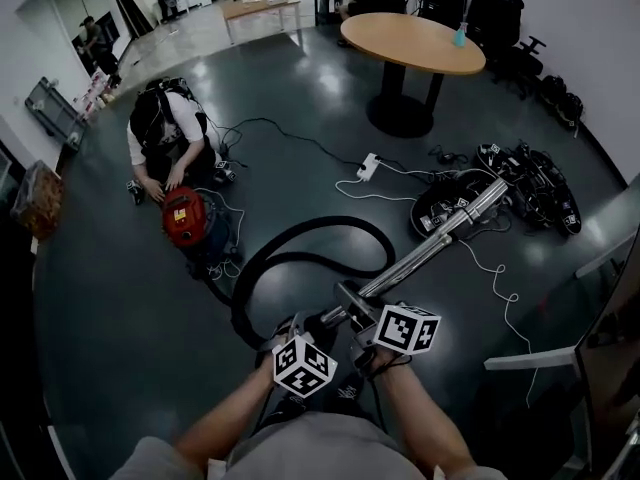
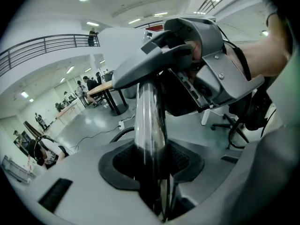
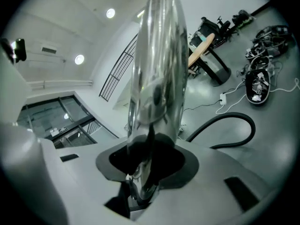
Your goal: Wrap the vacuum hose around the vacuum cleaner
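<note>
Floor (image 1: 120, 298): dark, glossy, open hall; probably slick under a dragged load.

Vacuum (image 1: 183, 216): red canister, on the floor well ahead and to the left of the grippers. A person (image 1: 165, 128) crouches right behind it, hands on or near it.

Hose (image 1: 335, 221): black and flexible, lying in one wide loop from the vacuum round to the wand's near end. Judged light, springy and prone to uncoil, so it should be gripped near the wand end and fed round the canister turn by turn.

Wand (image 1: 430, 248): chrome tube, rigid, smooth and likely slippery. It slants from the grippers out to the right, its far end among dark gear (image 1: 535, 183).

Left gripper (image 2: 152, 182): clamped on the wand, nearer the handle end.

Right gripper (image 3: 145, 172): also clamped on the wand, just beside the left one.

Obstructions: white cables (image 1: 490, 268) and a power strip (image 1: 368, 166) lie beyond the hose loop, and the cables run close to the wand. They are likely to snag if the wand sweeps across them. The person crowds the far side of the vacuum. A round table (image 1: 400, 33) stands well apart.
</note>
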Demonstrator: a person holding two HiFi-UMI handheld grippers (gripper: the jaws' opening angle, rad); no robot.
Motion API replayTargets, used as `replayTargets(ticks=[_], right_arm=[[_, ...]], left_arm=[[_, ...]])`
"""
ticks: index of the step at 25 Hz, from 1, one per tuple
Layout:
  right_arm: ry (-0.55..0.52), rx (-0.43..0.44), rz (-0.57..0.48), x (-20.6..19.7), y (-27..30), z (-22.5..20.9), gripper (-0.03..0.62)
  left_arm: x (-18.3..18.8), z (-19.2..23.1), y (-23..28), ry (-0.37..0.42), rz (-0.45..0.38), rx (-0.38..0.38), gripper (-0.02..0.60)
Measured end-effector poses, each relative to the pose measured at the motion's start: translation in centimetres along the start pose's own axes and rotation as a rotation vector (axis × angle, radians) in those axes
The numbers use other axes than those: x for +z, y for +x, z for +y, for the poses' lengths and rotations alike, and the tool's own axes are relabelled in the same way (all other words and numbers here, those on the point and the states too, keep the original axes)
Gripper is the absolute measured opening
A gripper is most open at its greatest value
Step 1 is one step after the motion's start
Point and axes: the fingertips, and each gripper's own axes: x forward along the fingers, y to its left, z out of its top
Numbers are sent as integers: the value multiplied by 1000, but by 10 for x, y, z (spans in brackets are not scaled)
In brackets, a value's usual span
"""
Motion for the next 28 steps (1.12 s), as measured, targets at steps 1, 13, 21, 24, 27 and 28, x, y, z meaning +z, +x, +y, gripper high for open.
replayTargets(ticks=[1, 13, 21, 24, 27, 28], right_arm=[[-30, 20, 22, 0, 4, 5, 127], [-27, 100, 52, 15, 1, -15, 126], [-171, 6, 138, 26, 7, -42, 124], [-230, -10, 201, 18, 15, -44, 124], [-278, 1, 273, 5, 29, -37, 124], [-290, 7, 297, 1, 36, -34, 124]], left_arm=[[0, 1, 0, -15, -10, 17, 146], [7, 21, -20, -34, -65, 167, 309], [-2, 55, -52, -117, -85, 171, 308], [8, 74, -54, -99, -128, 177, 308], [19, 93, -54, -48, -169, 165, 307], [24, 100, -54, -27, -184, 160, 307]])
